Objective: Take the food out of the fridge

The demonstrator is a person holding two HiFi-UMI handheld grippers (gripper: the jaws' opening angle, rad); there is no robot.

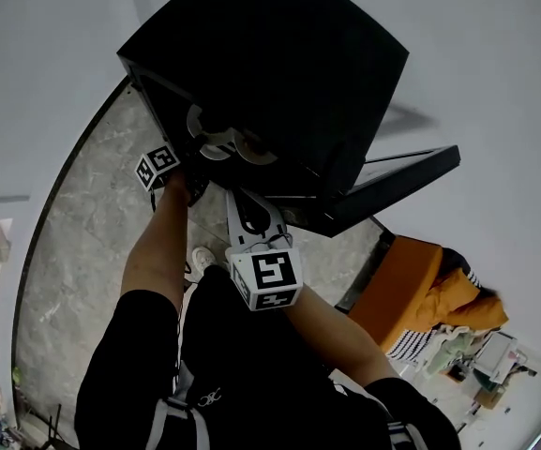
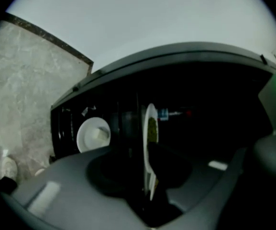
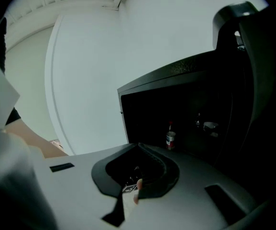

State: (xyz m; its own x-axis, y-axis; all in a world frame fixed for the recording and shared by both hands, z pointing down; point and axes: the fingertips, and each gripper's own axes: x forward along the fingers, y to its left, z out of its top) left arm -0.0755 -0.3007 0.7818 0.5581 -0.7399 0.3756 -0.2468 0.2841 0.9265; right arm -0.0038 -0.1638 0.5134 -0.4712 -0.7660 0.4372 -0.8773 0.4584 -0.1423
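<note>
A small black fridge [image 1: 279, 54] stands with its door [image 1: 392, 181] swung open to the right. In the head view two white plates [image 1: 218, 143] show inside it. My left gripper [image 1: 187, 162] reaches into the opening. In the left gripper view its jaws [image 2: 149, 174] stand apart around the rim of a white plate [image 2: 150, 128] seen edge-on, with yellow-green food on it. A second white dish [image 2: 93, 134] sits further left. My right gripper [image 1: 247, 206] hangs before the fridge, shut [image 3: 135, 183] and empty. A small red-capped bottle [image 3: 170, 139] stands inside.
The fridge sits on a grey marble floor [image 1: 82, 251] against a white wall [image 1: 495, 82]. An orange garment [image 1: 415, 293] and clutter lie at the lower right. A white shoe [image 1: 201, 259] is near my legs. The open door blocks the right side.
</note>
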